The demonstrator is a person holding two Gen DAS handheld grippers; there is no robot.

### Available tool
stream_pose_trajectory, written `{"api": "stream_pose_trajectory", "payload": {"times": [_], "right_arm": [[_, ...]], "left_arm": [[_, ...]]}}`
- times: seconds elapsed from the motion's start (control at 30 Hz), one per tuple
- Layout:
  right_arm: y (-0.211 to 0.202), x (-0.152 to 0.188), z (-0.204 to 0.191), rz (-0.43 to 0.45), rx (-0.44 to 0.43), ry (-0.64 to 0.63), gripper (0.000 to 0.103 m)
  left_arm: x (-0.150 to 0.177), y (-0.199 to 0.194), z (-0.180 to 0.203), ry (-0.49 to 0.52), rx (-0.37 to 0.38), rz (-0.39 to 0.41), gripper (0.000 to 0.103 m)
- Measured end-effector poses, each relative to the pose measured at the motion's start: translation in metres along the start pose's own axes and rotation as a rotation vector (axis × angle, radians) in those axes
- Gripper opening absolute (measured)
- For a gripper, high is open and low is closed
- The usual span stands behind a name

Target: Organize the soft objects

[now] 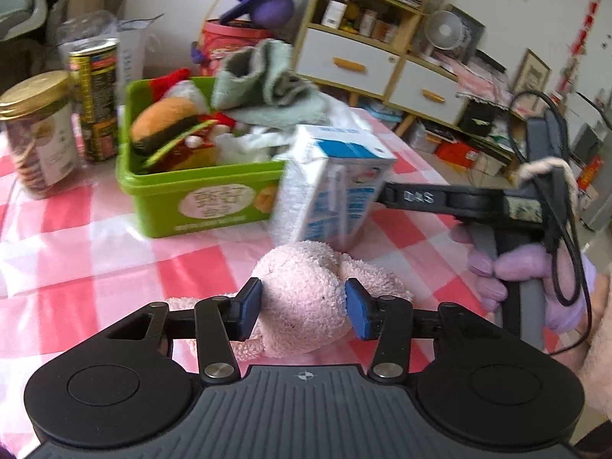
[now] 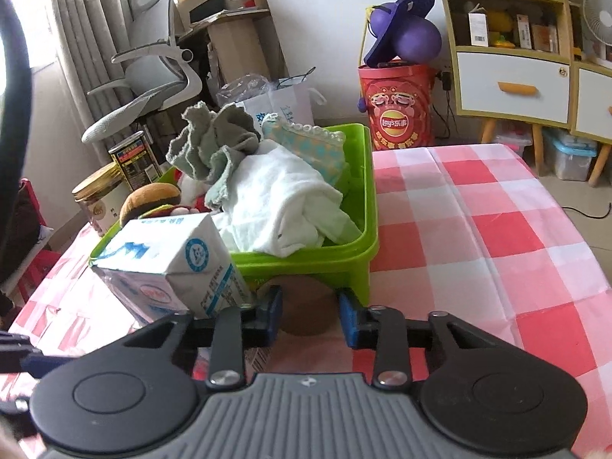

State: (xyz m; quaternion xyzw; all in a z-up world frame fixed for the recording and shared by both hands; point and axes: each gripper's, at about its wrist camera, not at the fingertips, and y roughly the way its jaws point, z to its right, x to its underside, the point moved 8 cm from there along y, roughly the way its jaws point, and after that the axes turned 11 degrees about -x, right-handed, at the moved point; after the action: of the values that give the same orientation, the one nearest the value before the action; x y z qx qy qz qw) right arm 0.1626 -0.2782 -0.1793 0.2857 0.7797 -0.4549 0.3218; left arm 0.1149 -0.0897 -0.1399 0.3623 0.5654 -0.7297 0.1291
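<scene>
A pink plush toy (image 1: 306, 298) lies on the checked tablecloth. My left gripper (image 1: 304, 308) has its pads on both sides of the toy, closed on it. A green bin (image 1: 199, 195) (image 2: 344, 264) holds a burger plush (image 1: 168, 122), a grey-green cloth (image 2: 214, 145) and white cloths (image 2: 279, 199). My right gripper (image 2: 310, 311) is open around a brown round object (image 2: 306, 306) in front of the bin. The right gripper also shows in the left wrist view (image 1: 405, 195), beside a tilted milk carton (image 1: 329, 187) (image 2: 172, 264).
A cookie jar (image 1: 38, 130) and a dark can (image 1: 95, 99) stand left of the bin. A red Lay's bucket (image 2: 397, 103) with a purple toy, a shelf unit (image 2: 512, 46) and an office chair (image 2: 149, 84) stand beyond the table.
</scene>
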Motion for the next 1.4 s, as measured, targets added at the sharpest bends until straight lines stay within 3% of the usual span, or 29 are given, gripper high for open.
{"api": "stream_pose_trajectory", "payload": {"times": [0.1, 0.3, 0.37, 0.4, 0.47, 0.77, 1.1, 1.4], "right_arm": [[-0.001, 0.003, 0.002, -0.023, -0.007, 0.011, 0.004], [-0.005, 0.016, -0.012, -0.094, -0.032, -0.067, 0.004], [-0.007, 0.016, -0.008, -0.091, 0.02, -0.091, 0.01], [-0.008, 0.014, -0.004, -0.084, 0.041, -0.086, 0.022], [-0.009, 0.008, 0.002, -0.052, 0.049, -0.044, 0.035], [0.007, 0.0, 0.001, -0.048, 0.008, -0.017, 0.035], [0.007, 0.005, -0.017, -0.071, -0.033, -0.068, 0.012], [-0.003, 0.019, -0.03, -0.129, -0.079, -0.121, 0.008]], "left_arm": [[-0.002, -0.002, -0.012, -0.027, -0.022, -0.004, 0.048], [-0.002, -0.004, -0.029, -0.053, -0.059, -0.011, 0.048], [-0.002, -0.004, -0.033, -0.065, -0.068, -0.013, 0.048], [-0.003, -0.004, -0.034, -0.072, -0.067, -0.016, 0.048], [-0.002, -0.005, -0.035, -0.081, -0.065, -0.017, 0.048], [0.0, -0.005, -0.037, -0.066, -0.056, -0.014, 0.049], [-0.002, -0.006, -0.047, -0.079, -0.097, -0.019, 0.049], [-0.001, -0.006, -0.046, -0.066, -0.106, -0.02, 0.049]]}}
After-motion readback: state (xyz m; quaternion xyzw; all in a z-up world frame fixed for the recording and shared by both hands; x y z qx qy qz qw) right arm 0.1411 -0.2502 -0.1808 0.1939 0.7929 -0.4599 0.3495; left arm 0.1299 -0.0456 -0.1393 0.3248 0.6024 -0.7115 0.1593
